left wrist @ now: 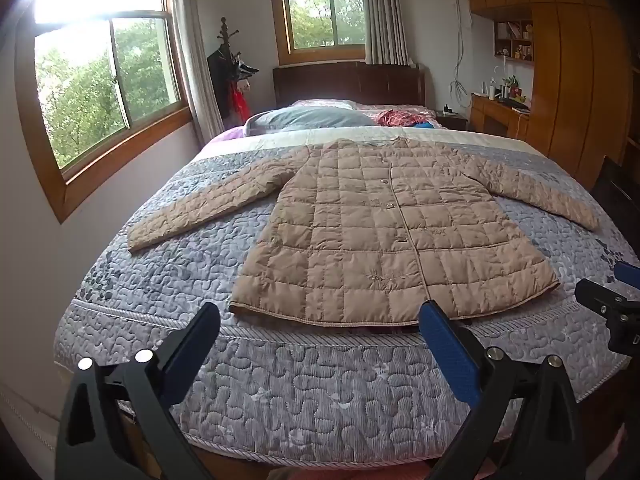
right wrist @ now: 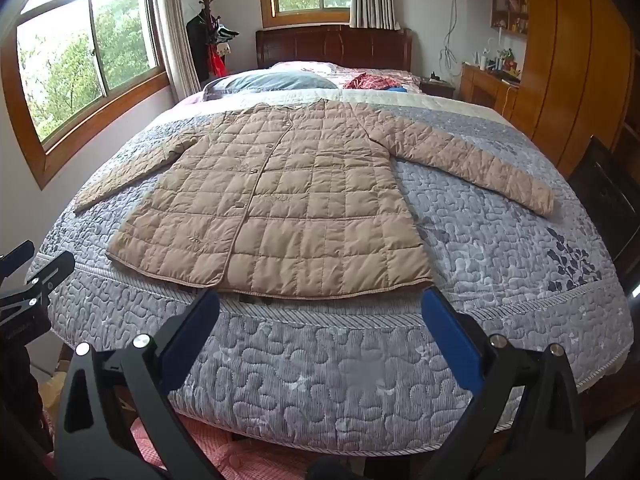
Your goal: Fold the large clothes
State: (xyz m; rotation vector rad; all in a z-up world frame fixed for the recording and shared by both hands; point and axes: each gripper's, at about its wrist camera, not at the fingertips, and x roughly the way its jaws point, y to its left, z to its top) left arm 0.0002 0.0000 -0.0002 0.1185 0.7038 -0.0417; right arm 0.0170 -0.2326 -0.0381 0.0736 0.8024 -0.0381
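While the tan quilted coat [left wrist: 384, 232] is lying flat and face-up across the grey patterned bedspread [left wrist: 280, 392], sleeves spreading out to both sides, the left gripper [left wrist: 320, 320] is hovering over the foot of the bed, jaws gaping wide, gripping nothing. The right gripper [right wrist: 320, 308] is hanging alongside, equally wide open and empty, just short of the hem.

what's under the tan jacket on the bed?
The tan quilted jacket lies flat, sleeves spread, on the grey patterned bedspread, which shows all round it. A small dark patch peeks from under the hem; unclear what. Anything else beneath is covered.
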